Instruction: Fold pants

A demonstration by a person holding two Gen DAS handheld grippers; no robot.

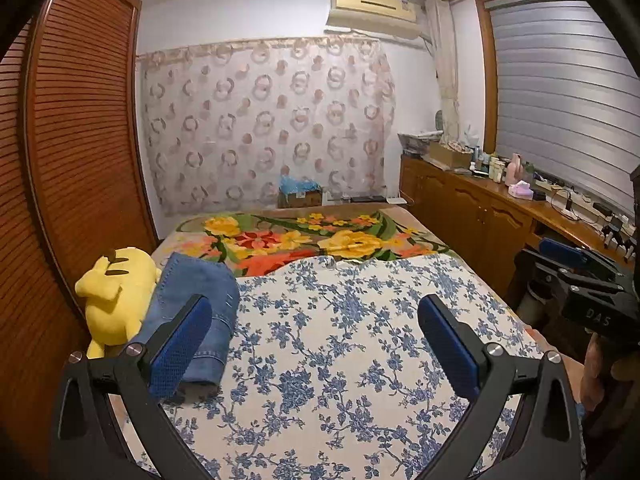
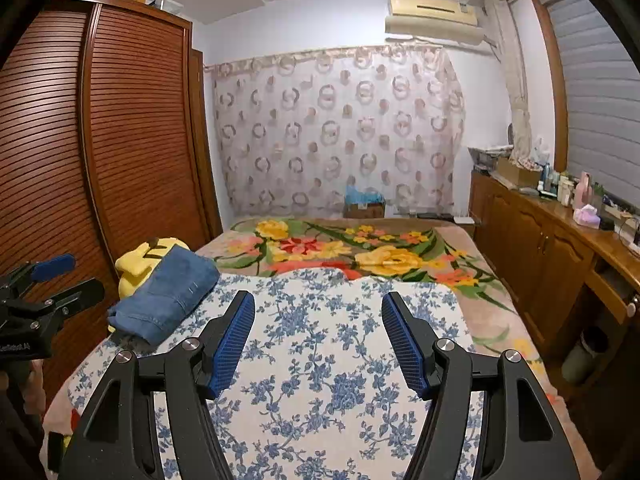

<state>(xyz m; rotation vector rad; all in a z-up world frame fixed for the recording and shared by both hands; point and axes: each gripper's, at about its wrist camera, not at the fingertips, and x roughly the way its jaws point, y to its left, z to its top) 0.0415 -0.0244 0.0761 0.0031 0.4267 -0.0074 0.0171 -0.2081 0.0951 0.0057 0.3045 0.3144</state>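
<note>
The left claw (image 1: 314,344) hung released above the blue-flowered sheet (image 1: 340,340), gripping nothing; the folded pants (image 1: 192,316) lay at the bed's left beside a yellow plush (image 1: 116,296). The right claw (image 2: 318,340) was likewise spread and empty. Probably only squaring the stack's edges remained.

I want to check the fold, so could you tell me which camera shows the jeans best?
The right wrist view: the folded jeans lie fully visible beside the yellow plush toy. In the left wrist view, the left gripper finger hides part of them.
</note>
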